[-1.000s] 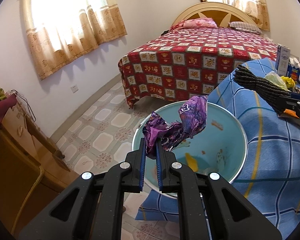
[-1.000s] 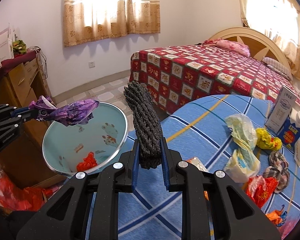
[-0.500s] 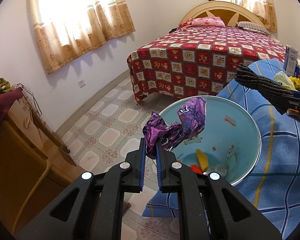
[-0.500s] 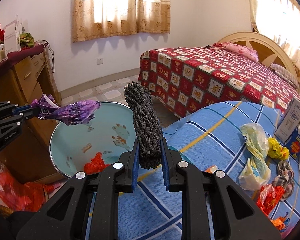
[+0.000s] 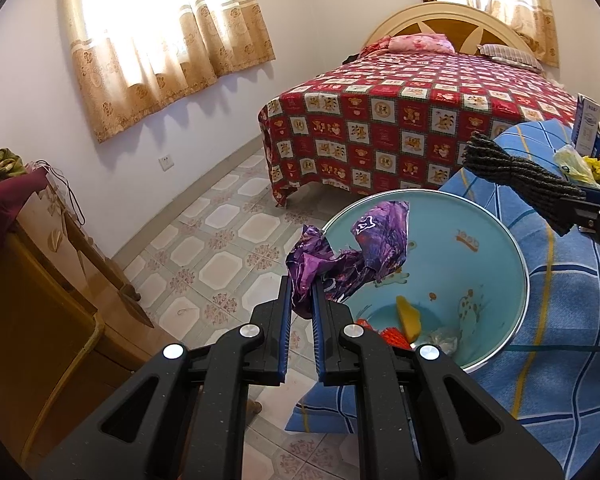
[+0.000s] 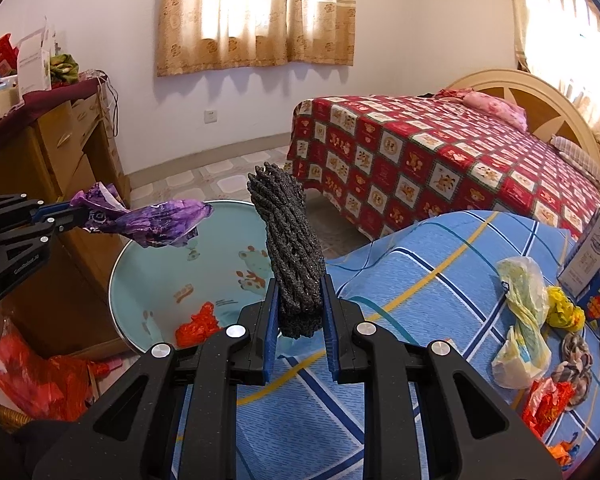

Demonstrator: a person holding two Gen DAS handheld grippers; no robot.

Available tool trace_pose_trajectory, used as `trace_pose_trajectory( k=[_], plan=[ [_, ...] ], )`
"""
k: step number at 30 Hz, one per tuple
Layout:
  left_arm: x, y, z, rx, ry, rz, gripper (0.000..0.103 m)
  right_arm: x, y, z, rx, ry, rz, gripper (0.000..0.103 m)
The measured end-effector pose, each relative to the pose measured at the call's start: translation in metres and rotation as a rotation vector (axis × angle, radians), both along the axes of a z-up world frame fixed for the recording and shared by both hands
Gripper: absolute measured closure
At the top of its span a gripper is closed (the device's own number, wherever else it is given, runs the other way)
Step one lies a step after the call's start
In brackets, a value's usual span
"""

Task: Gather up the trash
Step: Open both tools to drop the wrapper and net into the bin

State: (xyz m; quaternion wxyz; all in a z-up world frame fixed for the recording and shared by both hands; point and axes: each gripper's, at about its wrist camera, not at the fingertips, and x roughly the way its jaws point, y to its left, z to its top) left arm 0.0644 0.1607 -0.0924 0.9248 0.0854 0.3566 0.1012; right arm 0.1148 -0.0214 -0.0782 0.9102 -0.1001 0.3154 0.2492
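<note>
Over the blue bin [image 5: 496,240], the left gripper [image 5: 300,292] is clamping a purple wrapper [image 5: 364,248] at the rim while the right gripper [image 6: 300,300] is pinching a dark cord bundle [image 6: 288,248] beside it; each should be carried past the rim to mid-bin before letting go.

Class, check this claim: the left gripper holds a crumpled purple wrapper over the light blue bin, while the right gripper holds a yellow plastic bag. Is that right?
Not quite. The right gripper is clamped on a dark grey bundle of cord, not a yellow bag, as the right wrist view shows. The rest holds: the left gripper grips the purple wrapper over the light blue bin.
</note>
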Motion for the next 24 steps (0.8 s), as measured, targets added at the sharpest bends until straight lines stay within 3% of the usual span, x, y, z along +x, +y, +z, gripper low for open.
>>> trace_pose_trajectory(
  k=[12,14,15,16,21,24],
  plan=[
    [0.001,-0.006,-0.002,-0.011,0.005,-0.016,0.09,-0.001,0.014,0.001,-0.007,0.009,0.047,0.081],
    [0.002,-0.009,-0.004,-0.016,0.005,-0.014,0.079,-0.002,0.018,-0.001,-0.01,0.006,0.06,0.073],
    [0.001,-0.011,-0.005,-0.019,0.007,-0.018,0.067,-0.002,0.019,-0.002,-0.007,0.009,0.067,0.061],
    [0.001,-0.013,-0.006,-0.017,0.007,-0.019,0.057,-0.002,0.02,-0.003,-0.005,0.013,0.069,0.058],
    [-0.001,-0.02,-0.01,-0.019,0.006,-0.017,0.035,-0.007,0.017,-0.007,-0.01,0.024,0.061,0.046],
    [-0.001,-0.026,-0.015,-0.02,0.015,-0.04,0.03,-0.017,-0.002,-0.005,-0.018,0.017,0.017,0.043]
  ],
)
